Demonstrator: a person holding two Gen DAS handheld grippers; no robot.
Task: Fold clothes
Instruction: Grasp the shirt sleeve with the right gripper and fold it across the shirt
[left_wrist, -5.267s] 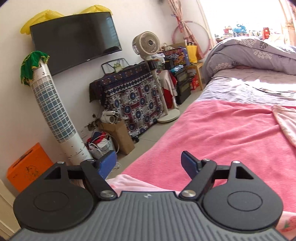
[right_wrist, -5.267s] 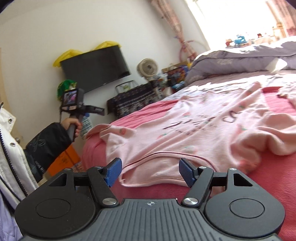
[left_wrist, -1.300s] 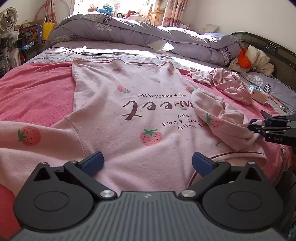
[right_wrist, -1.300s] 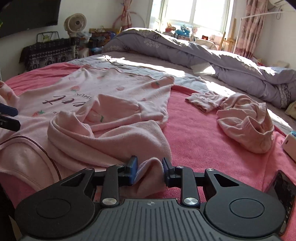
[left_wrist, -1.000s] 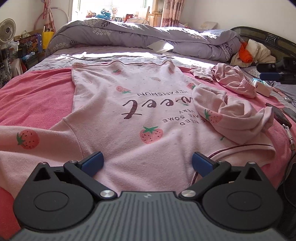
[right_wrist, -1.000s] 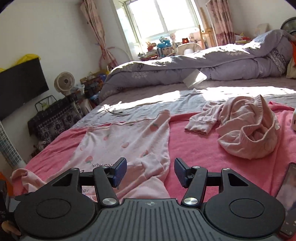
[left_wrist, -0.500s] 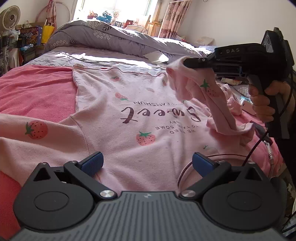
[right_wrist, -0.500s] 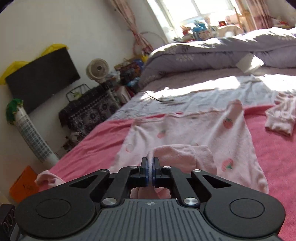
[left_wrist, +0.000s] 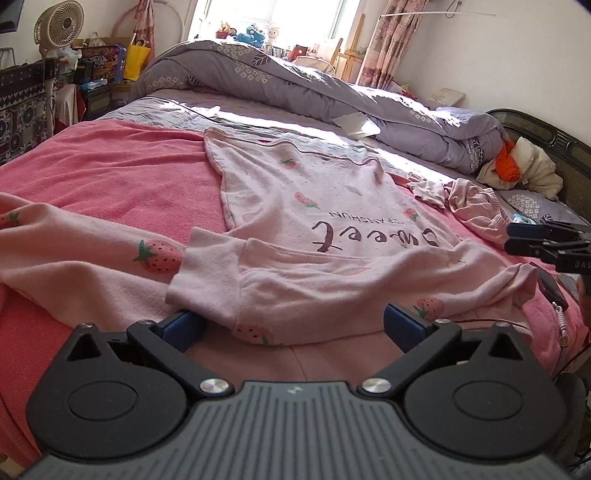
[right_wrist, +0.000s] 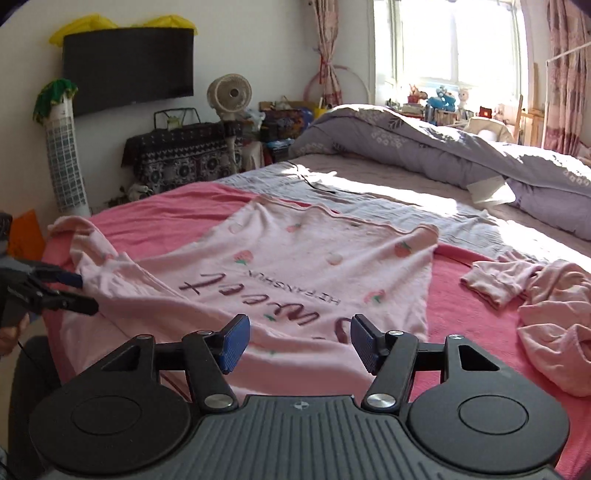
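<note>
Sunlit across its far half, the wide bed with a coral-pink fleece blanket (left_wrist: 110, 162) carries the task's thing: a pale pink long-sleeved top printed with strawberries and dark script (left_wrist: 325, 206), spread flat with one sleeve (left_wrist: 332, 273) laid across its near edge. To fold it well, I judge the other sleeve (left_wrist: 74, 254), trailing off to the side, should come in next, gripped at its cuff and laid flat. The left gripper (left_wrist: 291, 325) hangs released just above the near hem, gripping nothing. The right gripper (right_wrist: 299, 343), jaws opening, is empty over the printed chest. Its cuff is cut off in the left view. A second crumpled pink garment (right_wrist: 546, 325) lies apart, its shape unreadable.
</note>
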